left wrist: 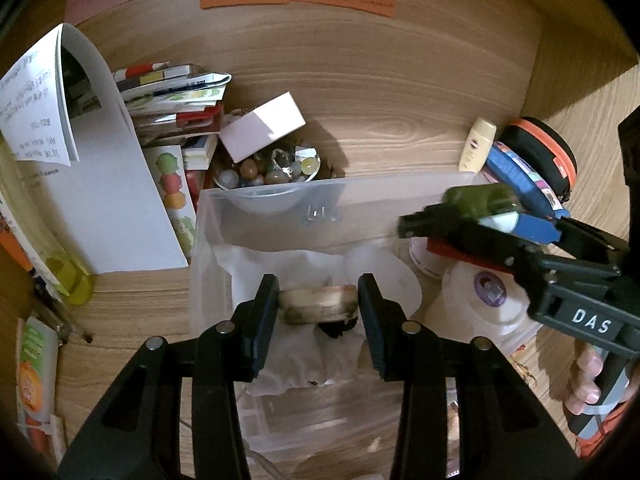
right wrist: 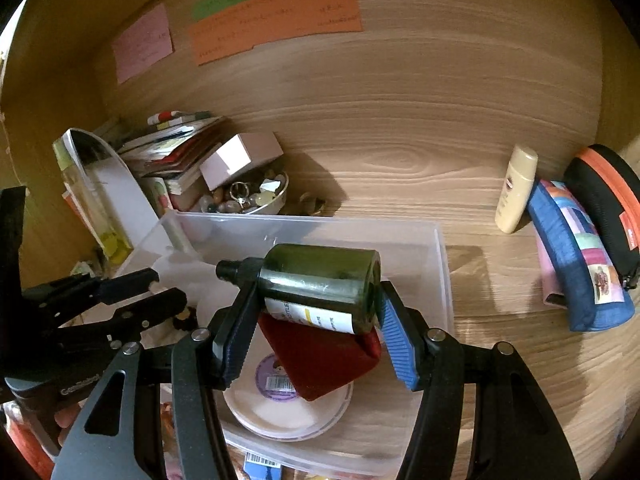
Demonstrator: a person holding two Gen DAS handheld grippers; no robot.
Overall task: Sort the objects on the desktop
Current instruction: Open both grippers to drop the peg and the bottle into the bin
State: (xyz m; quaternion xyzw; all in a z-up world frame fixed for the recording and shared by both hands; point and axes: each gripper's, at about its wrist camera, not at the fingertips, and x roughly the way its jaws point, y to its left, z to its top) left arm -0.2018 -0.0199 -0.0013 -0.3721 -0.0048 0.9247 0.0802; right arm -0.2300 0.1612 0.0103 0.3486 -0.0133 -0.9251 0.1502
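Observation:
My left gripper is shut on a small round beige jar and holds it over the left part of a clear plastic bin. White crumpled tissue lies in the bin below it. My right gripper is shut on a dark green bottle with a black cap, held sideways over the bin's right part. Below the bottle lie a dark red box and a round white lidded tub. The right gripper with the bottle also shows in the left wrist view.
Behind the bin stand a bowl of beads and stones, a pale box, stacked books and white papers. A cream bottle, blue pouch and black-orange case sit at the right. Sticky notes hang on the back wall.

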